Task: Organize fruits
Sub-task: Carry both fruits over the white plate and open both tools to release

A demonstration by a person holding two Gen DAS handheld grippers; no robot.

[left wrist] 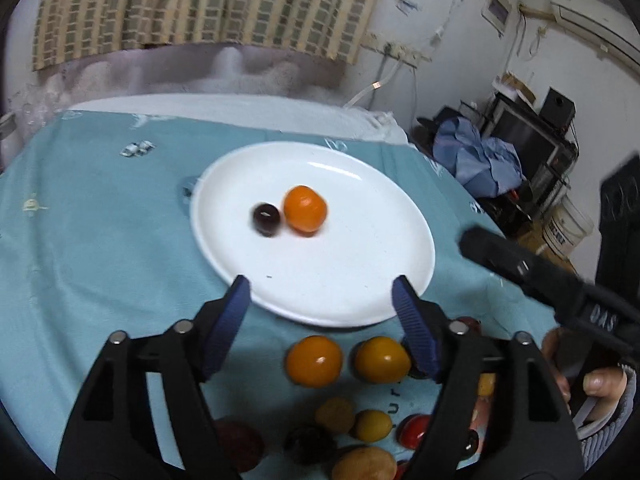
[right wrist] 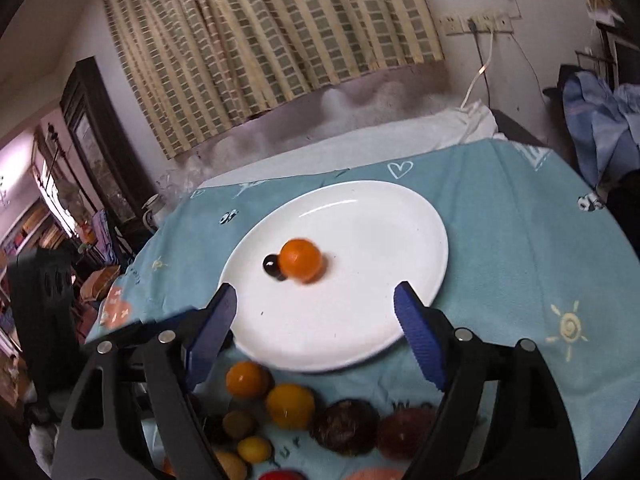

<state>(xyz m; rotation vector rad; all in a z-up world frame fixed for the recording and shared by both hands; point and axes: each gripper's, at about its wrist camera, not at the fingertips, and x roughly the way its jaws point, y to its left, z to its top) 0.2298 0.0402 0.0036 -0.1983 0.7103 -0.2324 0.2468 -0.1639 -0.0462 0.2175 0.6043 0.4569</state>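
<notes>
1. Nearest the cameras, the loose fruits (left wrist: 352,392) lie in a cluster on the teal cloth (left wrist: 100,240) over the bench, just this side of the plate: two orange ones (left wrist: 314,360) side by side, then smaller yellow, brown, red and dark ones closer in. They are not yet sorted.

2. The left tool (left wrist: 322,296) stands wide open with nothing between its blue pads (left wrist: 226,328); its tips hover over the near rim of the plate, above the cluster. It holds and touches nothing.

3. The right tool (right wrist: 316,304) is likewise spread wide and empty, its tips also over the plate's near edge. In the left wrist view its black body shows at the right, with a person's hand (left wrist: 596,388) behind it.

4. Farther on, the white plate (left wrist: 360,280) carries an orange fruit (left wrist: 305,209) and a small dark fruit (left wrist: 265,219), touching or nearly so, left of centre. Both are blurred, so they may not have settled.

5. Judged from this, two fruits are delivered and the step in hand is going back for more. The next move calls for lowering an open tool around one fruit in the near cluster and closing gently, as the round fruits would roll easily.
</notes>
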